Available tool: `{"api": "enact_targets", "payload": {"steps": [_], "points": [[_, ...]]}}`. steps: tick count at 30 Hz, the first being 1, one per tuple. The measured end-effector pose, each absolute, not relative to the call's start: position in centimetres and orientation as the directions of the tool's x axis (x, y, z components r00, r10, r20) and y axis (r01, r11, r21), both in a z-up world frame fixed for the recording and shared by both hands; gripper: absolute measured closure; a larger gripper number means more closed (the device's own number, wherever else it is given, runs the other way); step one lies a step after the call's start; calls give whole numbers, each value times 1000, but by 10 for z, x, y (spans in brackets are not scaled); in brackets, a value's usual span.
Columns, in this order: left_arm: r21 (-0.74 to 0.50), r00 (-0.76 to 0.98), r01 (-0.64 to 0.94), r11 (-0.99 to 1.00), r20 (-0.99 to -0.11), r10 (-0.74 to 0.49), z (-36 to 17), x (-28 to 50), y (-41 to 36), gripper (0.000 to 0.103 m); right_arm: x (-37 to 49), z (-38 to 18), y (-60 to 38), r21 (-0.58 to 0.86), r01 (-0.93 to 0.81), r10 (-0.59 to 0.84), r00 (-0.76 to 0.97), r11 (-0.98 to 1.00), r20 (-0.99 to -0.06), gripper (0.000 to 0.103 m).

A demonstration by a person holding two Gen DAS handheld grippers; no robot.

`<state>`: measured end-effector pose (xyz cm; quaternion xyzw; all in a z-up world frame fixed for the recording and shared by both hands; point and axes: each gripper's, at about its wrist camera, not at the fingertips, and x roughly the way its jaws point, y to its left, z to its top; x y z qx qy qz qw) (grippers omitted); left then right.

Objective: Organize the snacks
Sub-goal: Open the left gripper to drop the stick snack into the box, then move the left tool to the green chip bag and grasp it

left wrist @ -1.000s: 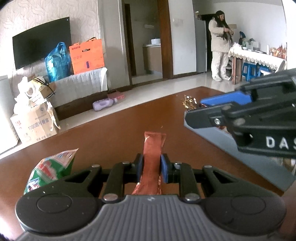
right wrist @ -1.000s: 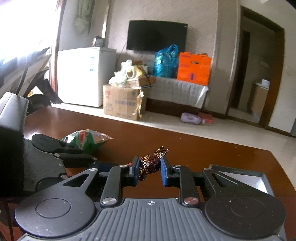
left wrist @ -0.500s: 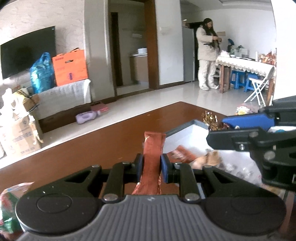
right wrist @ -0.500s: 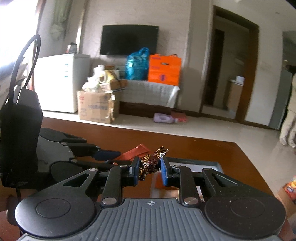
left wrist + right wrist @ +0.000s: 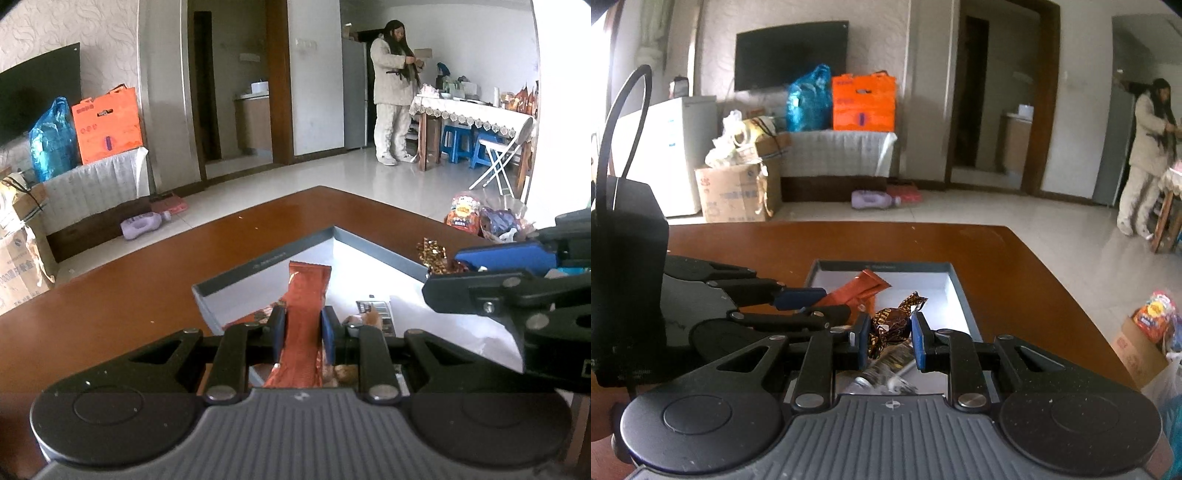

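My left gripper is shut on a long orange-red snack packet and holds it over the near corner of a grey box with a white inside. My right gripper is shut on a brown and gold wrapped candy above the same box. The right gripper also shows at the right of the left wrist view, and the left gripper at the left of the right wrist view. Several wrapped snacks lie in the box.
The box sits on a brown wooden table whose far edge is close behind it. A bag of snacks sits on the floor beyond the right edge. A person stands far off by another table.
Both grippers have swung to the right with their snacks, from over bare table to above the box. The green snack bag at the left has gone out of view.
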<state>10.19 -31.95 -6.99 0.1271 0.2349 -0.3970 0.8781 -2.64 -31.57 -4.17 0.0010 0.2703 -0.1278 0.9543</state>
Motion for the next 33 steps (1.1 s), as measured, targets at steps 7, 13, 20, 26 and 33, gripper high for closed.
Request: {"api": "enact_targets", "payload": {"steps": [7,13,20,26,33], "points": [[67,603,734,676,-522,-603,-85,113,-338,83,-31,-49,-321,-61,272,-260,795,960,-548,78],[87,623,716,692,-527,-578,-85,115,-344,69,-31,-48,-318,-69,279,-269,787,958,-556,78],[129,681,686,716,-461,-569,-71,110,-321,34,-38,-41,-305,-81,274,-274,801,958,-532,78],[140,694,673,726,-457,-556,-65,108,-293,34,-39,-36,-288,-87,249,-257,812,965,-523,78],[162,721,645,746,-451,-526,-59,108,-255,34,-37,-32,-266,-97,211,-230,819,973,-526,78]]}}
